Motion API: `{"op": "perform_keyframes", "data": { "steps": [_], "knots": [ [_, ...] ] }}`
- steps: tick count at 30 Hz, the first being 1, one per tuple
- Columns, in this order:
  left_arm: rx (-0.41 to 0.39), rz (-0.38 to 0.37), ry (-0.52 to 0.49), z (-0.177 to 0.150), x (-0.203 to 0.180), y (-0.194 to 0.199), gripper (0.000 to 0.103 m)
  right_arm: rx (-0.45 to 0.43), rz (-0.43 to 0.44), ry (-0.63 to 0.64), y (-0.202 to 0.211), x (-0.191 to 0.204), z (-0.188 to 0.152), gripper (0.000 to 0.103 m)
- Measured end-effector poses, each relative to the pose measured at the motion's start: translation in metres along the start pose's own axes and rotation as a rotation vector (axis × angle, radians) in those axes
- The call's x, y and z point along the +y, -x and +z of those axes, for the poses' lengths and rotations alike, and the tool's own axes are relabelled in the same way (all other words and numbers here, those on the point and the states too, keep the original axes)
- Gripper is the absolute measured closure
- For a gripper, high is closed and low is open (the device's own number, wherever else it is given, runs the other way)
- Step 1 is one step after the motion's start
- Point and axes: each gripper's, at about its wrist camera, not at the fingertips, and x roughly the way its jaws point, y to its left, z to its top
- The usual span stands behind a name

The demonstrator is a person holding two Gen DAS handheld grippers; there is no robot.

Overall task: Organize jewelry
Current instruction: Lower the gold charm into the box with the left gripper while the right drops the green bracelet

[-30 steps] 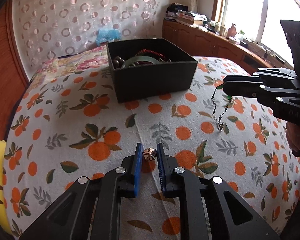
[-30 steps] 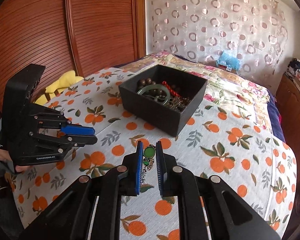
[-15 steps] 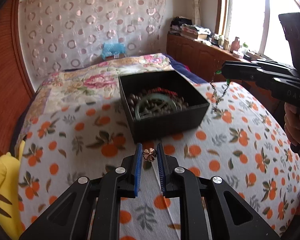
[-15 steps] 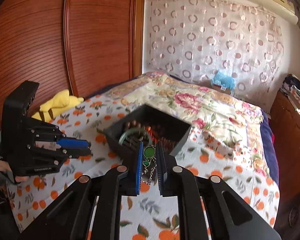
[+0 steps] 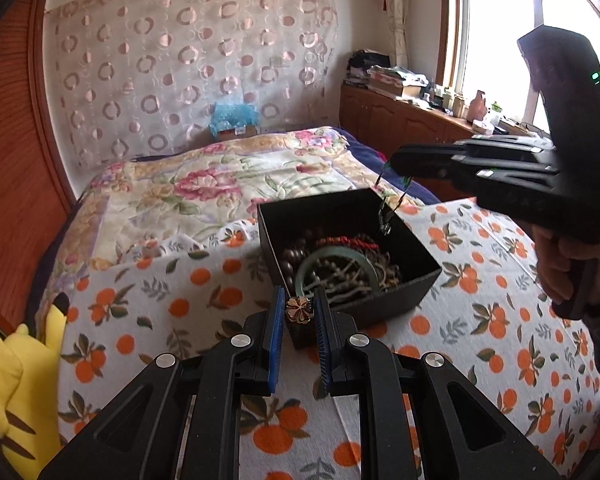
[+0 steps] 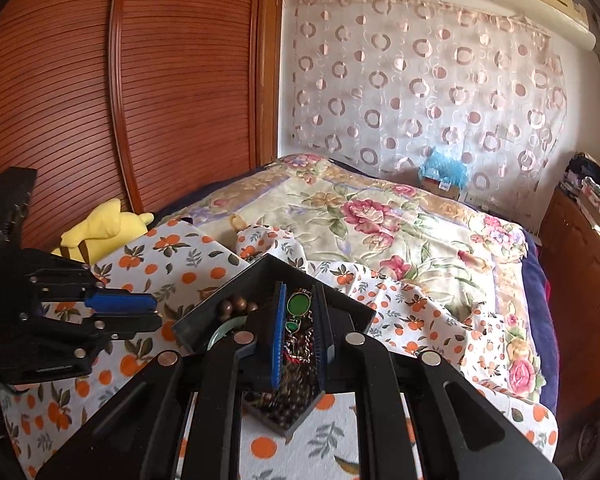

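Two items held. Left gripper (image 5: 300, 314) fingers pinch flower brooch (image 5: 299, 309), frame centre, short of black box (image 5: 416, 284). Right gripper (image 6: 299, 322) fingers clamp green pendant necklace (image 6: 298, 305) above box. Risk: dangling chain snags rim, brooch drops onto bed.

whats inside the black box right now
The black box holds a green bangle, dark brown beads, red beads and tangled pale strands. The pile covers the box floor, so anything beneath it cannot be seen.
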Motion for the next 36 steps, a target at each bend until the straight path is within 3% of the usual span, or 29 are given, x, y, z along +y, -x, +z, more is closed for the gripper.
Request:
{"op": "perform_keyframes", "data": {
  "steps": [8,11,21,33,35,36],
  "knots": [
    [-0.019,-0.005,-0.009,0.017,-0.002,-0.01,0.089,0.027,-0.037,-0.013,-0.019,-0.006,-0.002,0.087],
    [-0.015,-0.006,-0.009,0.024,-0.002,-0.019,0.089,0.025,-0.034,-0.036,-0.019,-0.01,-0.004,0.08],
    [-0.004,-0.012,-0.016,0.047,-0.01,-0.049,0.089,0.015,-0.07,-0.102,-0.005,-0.029,-0.022,0.08],
    [0.05,0.006,-0.008,0.044,-0.015,-0.071,0.089,0.035,-0.118,-0.158,0.013,-0.043,-0.055,0.08],
    [0.052,0.011,-0.006,0.042,-0.016,-0.067,0.087,0.037,-0.12,-0.162,0.016,-0.041,-0.059,0.08],
    [0.051,0.012,-0.005,0.041,-0.015,-0.066,0.081,0.037,-0.121,-0.164,0.017,-0.04,-0.06,0.08]
  ]
}}
